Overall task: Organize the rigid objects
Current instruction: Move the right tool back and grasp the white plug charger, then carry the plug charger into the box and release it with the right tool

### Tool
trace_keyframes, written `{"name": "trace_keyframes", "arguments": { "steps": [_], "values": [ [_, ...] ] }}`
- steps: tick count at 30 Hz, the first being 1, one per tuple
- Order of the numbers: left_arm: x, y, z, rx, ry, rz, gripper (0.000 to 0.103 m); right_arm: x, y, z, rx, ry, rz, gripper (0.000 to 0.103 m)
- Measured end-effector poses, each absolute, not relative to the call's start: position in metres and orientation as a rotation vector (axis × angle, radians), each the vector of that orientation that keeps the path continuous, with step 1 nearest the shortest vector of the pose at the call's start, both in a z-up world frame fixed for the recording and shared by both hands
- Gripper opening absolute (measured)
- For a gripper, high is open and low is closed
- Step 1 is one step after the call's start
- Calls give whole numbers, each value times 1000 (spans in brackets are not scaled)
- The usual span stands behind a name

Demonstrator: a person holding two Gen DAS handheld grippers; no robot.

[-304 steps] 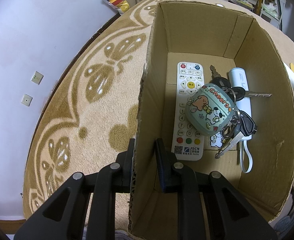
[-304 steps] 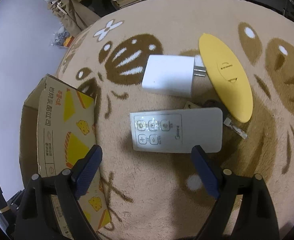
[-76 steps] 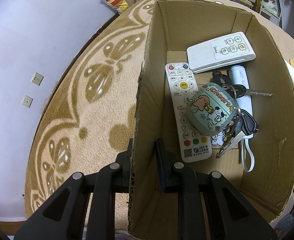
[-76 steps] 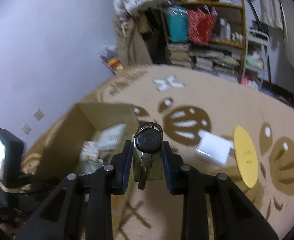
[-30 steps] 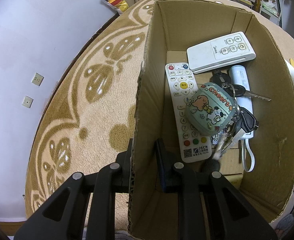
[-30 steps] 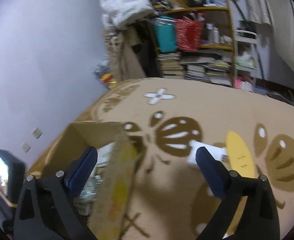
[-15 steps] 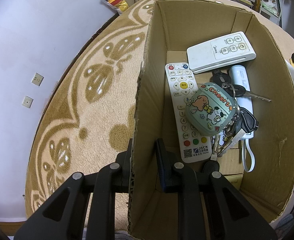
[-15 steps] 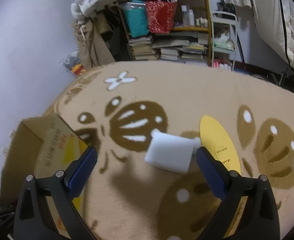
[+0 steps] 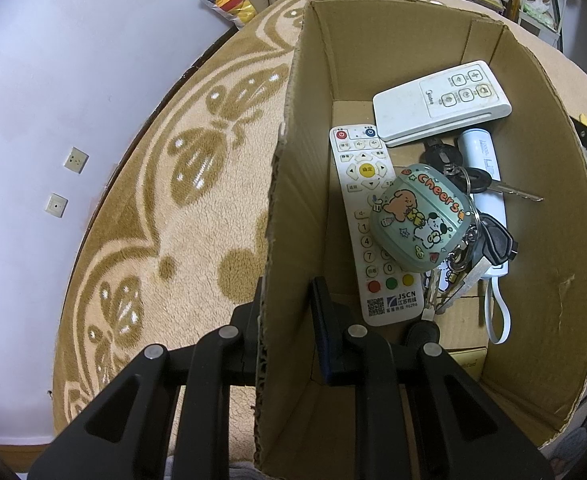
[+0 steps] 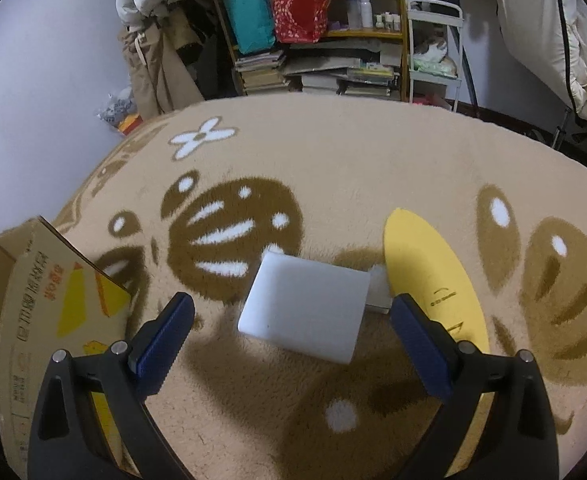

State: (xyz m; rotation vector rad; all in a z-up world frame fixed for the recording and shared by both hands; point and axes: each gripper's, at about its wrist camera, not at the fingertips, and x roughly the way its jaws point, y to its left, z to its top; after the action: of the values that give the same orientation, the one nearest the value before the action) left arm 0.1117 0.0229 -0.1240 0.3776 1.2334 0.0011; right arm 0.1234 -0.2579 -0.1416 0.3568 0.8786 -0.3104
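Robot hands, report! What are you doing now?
Left gripper shut on box wall. Right gripper open over white charger. Nothing in between.

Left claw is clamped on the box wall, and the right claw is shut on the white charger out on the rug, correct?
Not quite. The right claw is open, hovering with the white charger between its fingers and no contact visible, as the right wrist view shows. The charger does lie on the rug, and the left claw is clamped on the box wall.
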Motion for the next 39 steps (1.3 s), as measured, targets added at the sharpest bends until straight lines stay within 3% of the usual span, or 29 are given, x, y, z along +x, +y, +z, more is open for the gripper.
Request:
{"name": "trace_keyframes", "arguments": {
  "steps": [4,7,11,13,15,28,39],
  "values": [
    [112,23,-124,377,1234,1,20,129,-256,-150,333,907,-315,102],
    [112,23,-124,378,1234,2,20,134,-255,-159,342,948,-309,89],
    [112,23,-124,380,1234,1,20,135,-252,-165,315,954,-324,86],
    [112,23,-124,381,1234,1,20,136,-252,-164,298,954,-341,72],
    [112,23,-124,382,1235,1,20,135,-255,-162,293,947,-361,65],
    [112,24,-125,383,1235,1,20,123,-252,-149,331,894,-332,65],
    [112,24,-126,385,1235,1,20,110,-211,-86,313,737,-198,65]
  ]
}}
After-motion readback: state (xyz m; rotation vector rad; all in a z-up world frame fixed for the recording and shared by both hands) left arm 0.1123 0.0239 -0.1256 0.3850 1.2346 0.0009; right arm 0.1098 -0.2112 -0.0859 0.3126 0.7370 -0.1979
